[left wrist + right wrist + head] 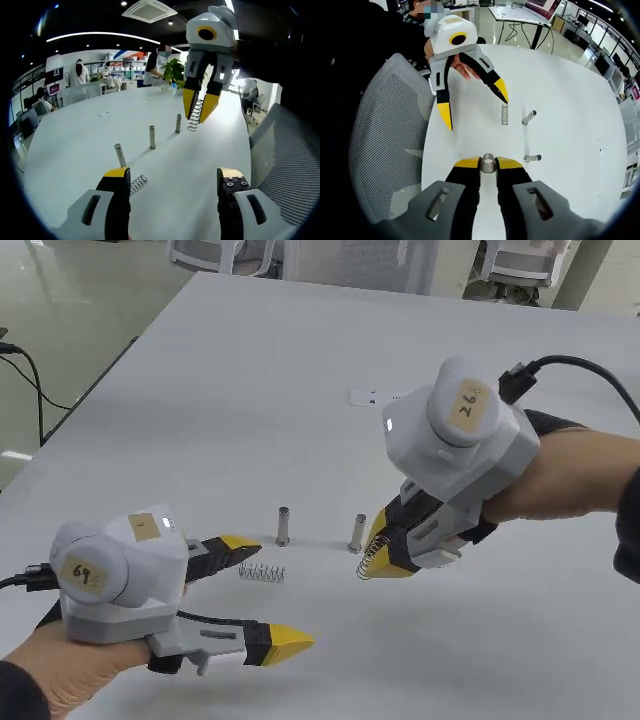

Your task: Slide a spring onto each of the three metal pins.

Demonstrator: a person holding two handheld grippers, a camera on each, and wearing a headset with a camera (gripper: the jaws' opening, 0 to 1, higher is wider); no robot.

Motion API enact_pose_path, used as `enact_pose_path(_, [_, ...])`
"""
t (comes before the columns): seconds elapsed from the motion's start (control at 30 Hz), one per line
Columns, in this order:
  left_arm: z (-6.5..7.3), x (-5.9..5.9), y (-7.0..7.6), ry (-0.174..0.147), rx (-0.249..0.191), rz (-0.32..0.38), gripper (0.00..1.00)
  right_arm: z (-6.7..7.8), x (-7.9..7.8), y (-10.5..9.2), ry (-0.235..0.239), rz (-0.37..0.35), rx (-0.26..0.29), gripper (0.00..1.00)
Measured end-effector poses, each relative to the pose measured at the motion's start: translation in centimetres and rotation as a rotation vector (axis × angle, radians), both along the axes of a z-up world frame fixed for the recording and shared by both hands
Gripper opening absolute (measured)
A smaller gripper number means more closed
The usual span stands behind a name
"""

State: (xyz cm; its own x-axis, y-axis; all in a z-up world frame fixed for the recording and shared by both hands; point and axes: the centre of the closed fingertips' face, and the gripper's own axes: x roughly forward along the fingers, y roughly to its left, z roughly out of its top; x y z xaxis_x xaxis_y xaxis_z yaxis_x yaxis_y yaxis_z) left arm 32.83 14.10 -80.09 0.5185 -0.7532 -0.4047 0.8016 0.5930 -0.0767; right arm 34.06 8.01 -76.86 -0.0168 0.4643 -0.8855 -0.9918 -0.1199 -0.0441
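Left gripper [280, 592] gapes idle; right gripper [381, 554], pinching a spring [366, 563] beside the pin [357, 533], should centre its coil overhead.

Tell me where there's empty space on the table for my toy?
Bare table lies beyond the pins, toward the far edge, and nearer than the right gripper. It's crowded from there to the left gripper, around the pins and loose spring.

Spring [262, 572] before pins [283, 525] (on table [250, 390])

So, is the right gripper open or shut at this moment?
Shut: the right gripper pinches a spring between its yellow tips, with no gap beside the coil.
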Motion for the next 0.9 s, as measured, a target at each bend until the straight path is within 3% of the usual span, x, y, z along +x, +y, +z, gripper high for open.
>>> enact_pose_path(0.5, [0.0, 0.0, 0.4, 0.001, 0.002, 0.008, 0.69, 0.5, 4.6, -0.5, -0.059, -0.067, -0.029, 0.13])
enact_pose_path(0.9, [-0.2, -0.2, 0.8, 0.008, 0.003, 0.018, 0.68, -0.4, 6.6, -0.2, -0.069, -0.106, -0.035, 0.13])
